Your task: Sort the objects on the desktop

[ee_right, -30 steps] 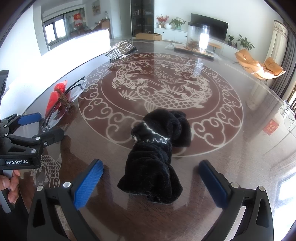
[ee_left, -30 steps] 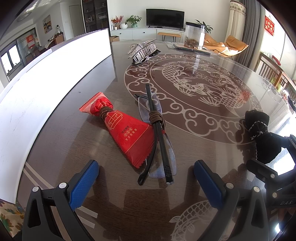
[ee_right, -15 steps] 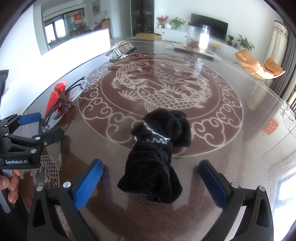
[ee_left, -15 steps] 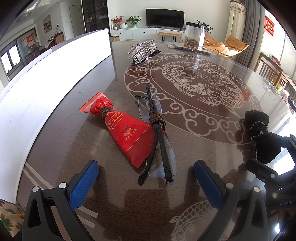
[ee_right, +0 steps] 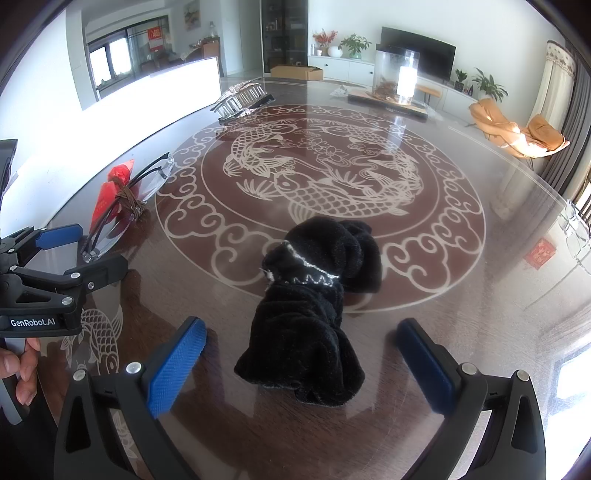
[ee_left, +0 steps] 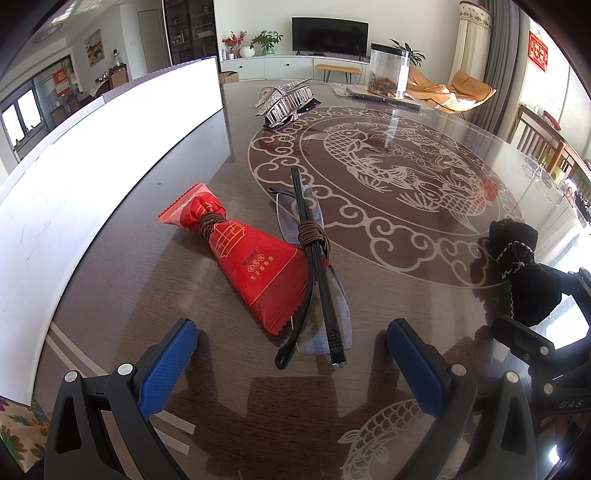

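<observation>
A dark glossy worktop bears a pale fish-and-cloud roundel under its glass. At its far end a clear cylindrical tank stands on a flat dark tray. Beyond it a black television sits above a low white cabinet, with potted plants to its left. An orange lounge chair stands by grey curtains. A red hanging decorates the right wall.

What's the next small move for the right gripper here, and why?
Probably ease the right gripper forward and down over the black velvet pouch. Its jaws stand open and empty, the pouch lies centred just ahead of them on the glass table, and nothing crowds it. The left gripper is also open, facing the glasses.
</observation>
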### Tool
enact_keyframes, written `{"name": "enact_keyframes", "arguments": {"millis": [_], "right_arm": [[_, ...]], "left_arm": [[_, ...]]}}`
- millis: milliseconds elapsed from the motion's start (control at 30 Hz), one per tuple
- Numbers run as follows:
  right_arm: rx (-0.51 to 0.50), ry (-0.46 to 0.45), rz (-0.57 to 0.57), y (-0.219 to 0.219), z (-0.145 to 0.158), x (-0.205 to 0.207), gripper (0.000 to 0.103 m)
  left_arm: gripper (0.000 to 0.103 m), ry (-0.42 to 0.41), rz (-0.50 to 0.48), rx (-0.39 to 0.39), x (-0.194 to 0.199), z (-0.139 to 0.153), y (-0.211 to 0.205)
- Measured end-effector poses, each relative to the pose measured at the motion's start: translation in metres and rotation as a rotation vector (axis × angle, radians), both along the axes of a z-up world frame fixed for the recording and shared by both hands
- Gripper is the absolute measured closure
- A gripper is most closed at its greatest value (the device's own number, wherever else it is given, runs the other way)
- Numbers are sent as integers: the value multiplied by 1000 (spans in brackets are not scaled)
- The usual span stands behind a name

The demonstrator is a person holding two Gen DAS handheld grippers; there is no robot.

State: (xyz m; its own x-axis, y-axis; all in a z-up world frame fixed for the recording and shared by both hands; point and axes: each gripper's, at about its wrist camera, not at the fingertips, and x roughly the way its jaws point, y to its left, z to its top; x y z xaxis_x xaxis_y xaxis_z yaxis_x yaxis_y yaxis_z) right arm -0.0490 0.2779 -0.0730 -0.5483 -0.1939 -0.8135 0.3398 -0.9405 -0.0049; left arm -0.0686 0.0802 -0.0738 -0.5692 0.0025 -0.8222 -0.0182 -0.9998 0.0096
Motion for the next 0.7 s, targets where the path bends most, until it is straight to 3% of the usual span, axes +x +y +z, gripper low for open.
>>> {"name": "enact_keyframes", "arguments": {"millis": [367,433,533,633,700], "right_arm": [[-2,0,1,0,0,0,0],[-1,0,2,0,0,0,0],[-7,3,1,1,1,0,0],[-27,12,-2,4,3,1,0],[-45,19,-5,7,4,2,0]], "left_arm": [[0,-12,1,26,-1,3,-5],[0,57,26,129,6,18,-22],[0,153,84,372,22,34,-62],[0,159,118,604,30,31,-94],[0,149,104,655,30,29,-98]]}}
